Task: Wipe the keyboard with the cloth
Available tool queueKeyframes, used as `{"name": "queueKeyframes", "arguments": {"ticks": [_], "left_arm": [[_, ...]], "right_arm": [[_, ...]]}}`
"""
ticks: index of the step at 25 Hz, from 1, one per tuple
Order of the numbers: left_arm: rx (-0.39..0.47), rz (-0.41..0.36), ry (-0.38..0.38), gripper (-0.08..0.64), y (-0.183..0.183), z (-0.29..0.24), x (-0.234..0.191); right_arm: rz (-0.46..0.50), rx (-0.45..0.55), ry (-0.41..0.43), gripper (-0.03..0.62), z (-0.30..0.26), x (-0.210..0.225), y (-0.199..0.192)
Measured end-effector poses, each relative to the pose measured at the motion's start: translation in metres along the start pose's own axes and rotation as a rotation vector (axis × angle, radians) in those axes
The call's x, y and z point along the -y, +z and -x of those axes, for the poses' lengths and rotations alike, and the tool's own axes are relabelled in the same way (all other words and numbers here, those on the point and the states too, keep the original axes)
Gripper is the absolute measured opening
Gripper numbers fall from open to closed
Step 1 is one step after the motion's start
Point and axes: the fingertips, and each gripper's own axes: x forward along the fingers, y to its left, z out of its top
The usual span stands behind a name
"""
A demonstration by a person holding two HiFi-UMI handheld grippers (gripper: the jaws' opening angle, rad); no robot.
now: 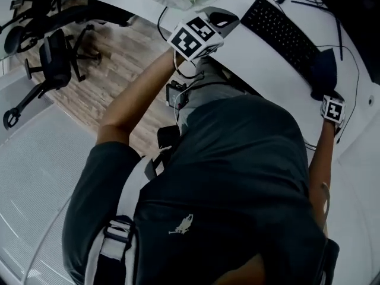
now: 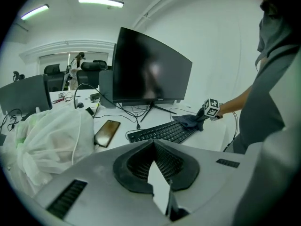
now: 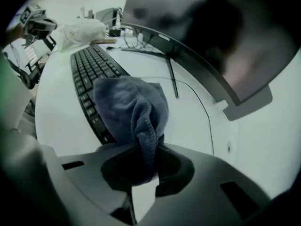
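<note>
No legible text, brand or number on anything.

Two ceiling strip lights (image 2: 101,2) are spreading even light over the white counter (image 1: 249,58). Both gripper views are bowing and darkening at their rims. The curved black monitor (image 3: 207,32) is smearing out of focus behind the sharper dark blue fleecy cloth (image 3: 127,107).

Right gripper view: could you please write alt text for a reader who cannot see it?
The right claw pinches a blue-grey cloth that drapes over the near end of a black keyboard on a white desk. A dark monitor stands at the right.
</note>
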Motion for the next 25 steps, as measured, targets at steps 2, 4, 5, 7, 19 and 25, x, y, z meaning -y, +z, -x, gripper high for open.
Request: {"name": "queueKeyframes", "arguments": {"ticks": [2,4,5,7,19,25], "left_arm": [[-0.003,-0.015,-0.018,0.002,-0.002,-0.002,0.01],[-0.008,-0.005,-0.02,0.002,-0.007,-0.002,0.016],[-0.011,0.007,-0.017,0.002,-0.009,-0.003,0.019],[-0.013,0.035,-0.013,0.002,-0.009,-0.006,0.027],[-0.077,0.087,-0.125,0.002,0.004,-0.034,0.092],[-0.119,0.315,-0.143,0.002,-0.016,-0.043,0.111]], "right_arm": [[-0.026,-0.053,-0.039,0.048,0.006,0.019,-0.017],[-0.04,0.01,-0.041,0.048,0.016,0.019,-0.004],[-0.034,0.056,-0.026,0.048,0.02,0.012,0.007],[-0.01,0.145,0.043,0.048,0.027,-0.014,0.031],[-0.474,0.633,0.58,0.04,0.148,-0.075,0.102],[-0.531,0.699,0.627,0.04,0.166,-0.08,0.101]]}}
